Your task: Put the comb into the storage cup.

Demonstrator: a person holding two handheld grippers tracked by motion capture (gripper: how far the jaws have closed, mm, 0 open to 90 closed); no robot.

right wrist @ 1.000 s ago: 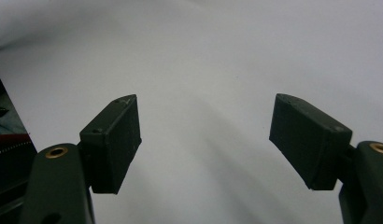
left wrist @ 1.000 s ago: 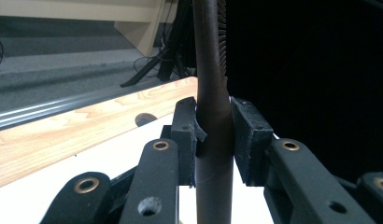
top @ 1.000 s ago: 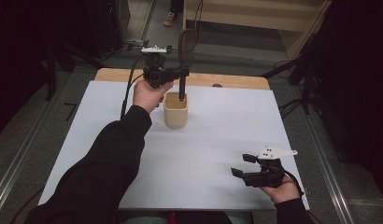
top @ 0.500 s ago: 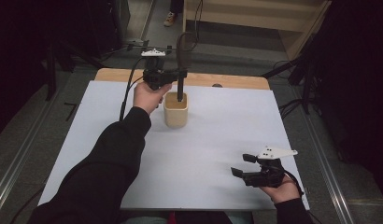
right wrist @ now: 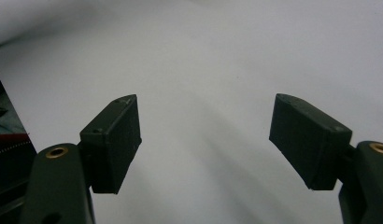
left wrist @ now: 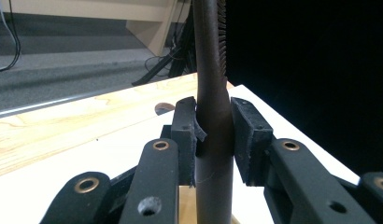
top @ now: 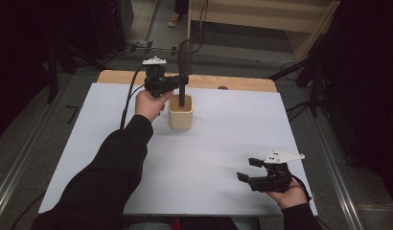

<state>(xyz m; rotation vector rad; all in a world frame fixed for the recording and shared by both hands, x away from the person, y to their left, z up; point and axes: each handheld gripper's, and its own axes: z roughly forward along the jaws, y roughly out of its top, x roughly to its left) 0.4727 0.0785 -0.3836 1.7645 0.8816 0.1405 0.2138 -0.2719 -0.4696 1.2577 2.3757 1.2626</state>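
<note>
A beige cup (top: 180, 115) stands on the white table sheet (top: 223, 139), toward the far middle. A long dark utensil (top: 184, 55) stands upright with its lower end inside the cup. My left gripper (top: 182, 81) is shut on its shaft just above the rim. In the left gripper view the pads (left wrist: 252, 135) clamp the dark utensil (left wrist: 209, 60), whose upper edge looks toothed, and a sliver of the cup (left wrist: 187, 205) shows below. My right gripper (top: 247, 169) is open near the front right corner, with nothing between its jaws over the bare sheet (right wrist: 203, 135).
A wooden board edge (top: 233, 82) runs along the far side of the sheet, with a small dark spot (top: 222, 87) on it. Cables and stand legs lie on the floor beyond the table. A sleeved forearm (top: 122, 158) crosses the left half of the sheet.
My left gripper has come down slightly with the utensil, toward the cup. The right gripper has stayed where it was.
</note>
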